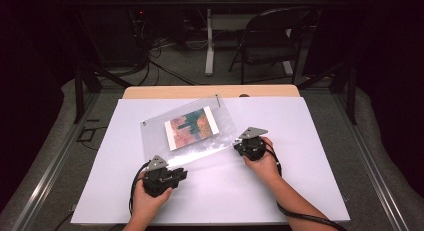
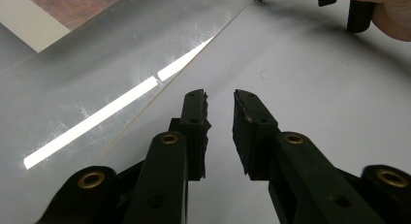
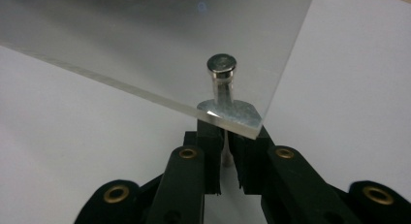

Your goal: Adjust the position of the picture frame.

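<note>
With the clear acrylic frame (image 1: 190, 131) at centre frame, our right gripper (image 3: 226, 151) pinches what seems to be its corner standoff pin (image 3: 222, 71), so we should hold steady while the left gripper (image 2: 220, 105), jaws slightly spread, stays beside the edge.

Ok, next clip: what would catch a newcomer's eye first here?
The clear acrylic sheet lying askew on the white table, with a colourful picture under it. Then the metal pin at the sheet's near right corner, which the right gripper pinches. The left gripper waits beside the sheet's edge.
</note>
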Demonstrator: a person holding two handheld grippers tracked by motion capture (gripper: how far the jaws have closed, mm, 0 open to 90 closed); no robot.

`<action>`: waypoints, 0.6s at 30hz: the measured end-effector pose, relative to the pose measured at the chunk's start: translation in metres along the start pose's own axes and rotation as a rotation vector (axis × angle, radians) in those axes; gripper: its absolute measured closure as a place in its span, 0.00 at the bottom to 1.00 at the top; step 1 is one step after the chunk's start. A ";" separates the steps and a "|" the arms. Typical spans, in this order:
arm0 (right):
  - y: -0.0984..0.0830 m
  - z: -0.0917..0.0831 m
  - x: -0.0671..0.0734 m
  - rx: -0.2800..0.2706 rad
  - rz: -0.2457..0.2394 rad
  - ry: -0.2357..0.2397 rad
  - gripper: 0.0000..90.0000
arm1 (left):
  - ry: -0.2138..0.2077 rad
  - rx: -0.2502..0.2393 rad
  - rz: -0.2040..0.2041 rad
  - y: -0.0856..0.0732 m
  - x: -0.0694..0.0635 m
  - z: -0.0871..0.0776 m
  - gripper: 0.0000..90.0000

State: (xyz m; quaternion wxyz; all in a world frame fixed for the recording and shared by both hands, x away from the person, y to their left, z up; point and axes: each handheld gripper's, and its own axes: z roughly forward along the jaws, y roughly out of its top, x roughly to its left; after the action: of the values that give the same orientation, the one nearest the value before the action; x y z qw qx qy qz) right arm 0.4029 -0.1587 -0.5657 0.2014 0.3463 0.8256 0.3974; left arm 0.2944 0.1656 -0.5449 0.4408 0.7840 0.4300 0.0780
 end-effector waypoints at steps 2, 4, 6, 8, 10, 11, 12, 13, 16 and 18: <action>0.001 0.000 0.001 0.009 -0.012 -0.002 0.92 | -0.003 0.004 -0.004 0.000 0.000 0.000 0.84; 0.002 -0.001 0.001 0.012 -0.025 -0.005 0.93 | -0.003 0.004 -0.007 0.000 0.001 0.000 0.85; 0.002 -0.002 0.001 0.011 -0.018 0.003 0.93 | 0.001 0.020 -0.008 0.000 0.001 -0.001 0.88; 0.002 -0.004 0.001 0.012 -0.010 0.011 0.92 | 0.003 0.027 -0.011 0.000 0.002 0.000 0.91; 0.003 -0.006 0.002 0.015 -0.016 0.019 0.92 | 0.006 0.038 -0.008 0.000 0.003 0.000 0.95; 0.003 -0.007 0.003 0.016 -0.020 0.023 0.93 | 0.008 0.040 -0.012 0.000 0.003 0.001 0.96; 0.003 -0.007 0.004 0.018 -0.029 0.025 0.93 | 0.014 0.043 -0.013 0.000 0.004 0.001 0.97; 0.003 -0.009 0.006 0.019 -0.035 0.030 0.93 | 0.020 0.045 -0.016 0.000 0.005 0.001 0.98; 0.002 -0.012 0.010 0.016 -0.035 0.041 0.93 | 0.030 0.063 -0.027 0.000 0.007 0.001 1.00; 0.003 -0.015 0.013 0.017 -0.035 0.047 0.93 | 0.034 0.076 -0.030 -0.001 0.008 0.001 1.00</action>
State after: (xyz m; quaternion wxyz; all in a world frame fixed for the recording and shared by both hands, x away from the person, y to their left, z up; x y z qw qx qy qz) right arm 0.3860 -0.1553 -0.5555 0.1856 0.3242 0.8393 0.3949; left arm 0.3000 0.1711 -0.5483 0.4046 0.7921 0.4519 0.0683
